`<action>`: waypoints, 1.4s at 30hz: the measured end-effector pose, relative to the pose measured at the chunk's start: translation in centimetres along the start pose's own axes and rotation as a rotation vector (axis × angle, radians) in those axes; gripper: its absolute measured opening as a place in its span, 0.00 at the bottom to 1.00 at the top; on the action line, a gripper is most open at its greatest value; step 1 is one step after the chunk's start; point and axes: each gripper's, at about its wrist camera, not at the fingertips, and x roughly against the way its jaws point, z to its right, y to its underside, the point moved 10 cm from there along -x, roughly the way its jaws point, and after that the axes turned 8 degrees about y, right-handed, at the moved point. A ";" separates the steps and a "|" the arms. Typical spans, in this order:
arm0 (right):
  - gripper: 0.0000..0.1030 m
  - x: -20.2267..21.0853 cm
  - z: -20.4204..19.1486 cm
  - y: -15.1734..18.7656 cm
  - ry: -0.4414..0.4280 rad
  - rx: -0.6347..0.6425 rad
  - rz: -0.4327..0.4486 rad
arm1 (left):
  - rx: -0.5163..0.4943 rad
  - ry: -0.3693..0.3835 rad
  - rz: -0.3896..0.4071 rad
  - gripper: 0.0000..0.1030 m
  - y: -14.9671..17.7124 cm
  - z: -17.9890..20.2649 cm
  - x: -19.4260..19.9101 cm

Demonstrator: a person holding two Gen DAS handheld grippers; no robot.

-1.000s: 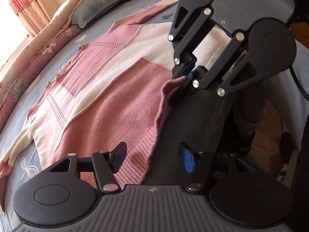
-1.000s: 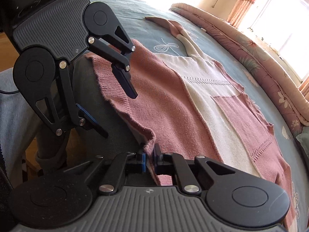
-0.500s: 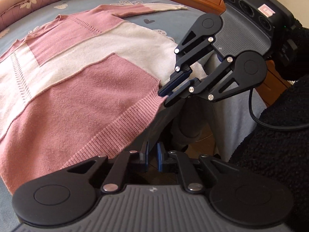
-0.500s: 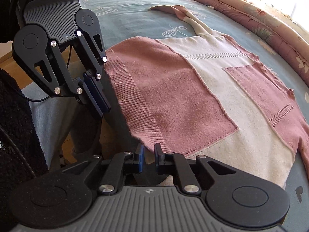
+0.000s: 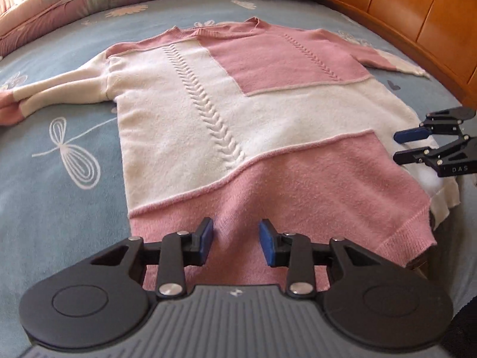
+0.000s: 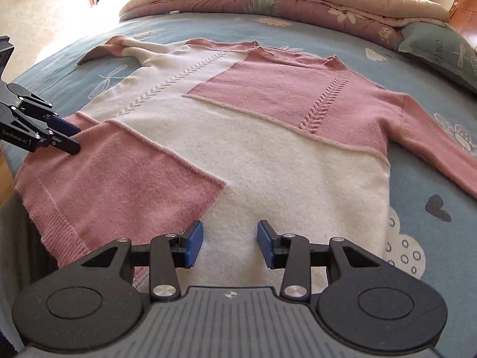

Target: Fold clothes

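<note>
- Left tool [image 5: 235,240], in our left wrist view, has its jaws opening with nothing between them, above the pink hem of the sweater [image 5: 238,113], which lies flat across the bed [image 5: 59,194].
- Right tool [image 6: 228,243], in our right wrist view, is opening too, empty, over the cream hem near the bed's edge.
- We judge the knit soft, light and stretchy; pinch hem corners or shoulders.

Left tongs [image 5: 235,242] opening, empty, above the flat sweater [image 5: 253,125].
</note>
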 end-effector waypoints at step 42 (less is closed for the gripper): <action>1.00 0.3 0.0 2.5 0.168 -0.206 -0.005 | 0.248 -0.158 0.163 0.69 -5.4 -6.9 0.6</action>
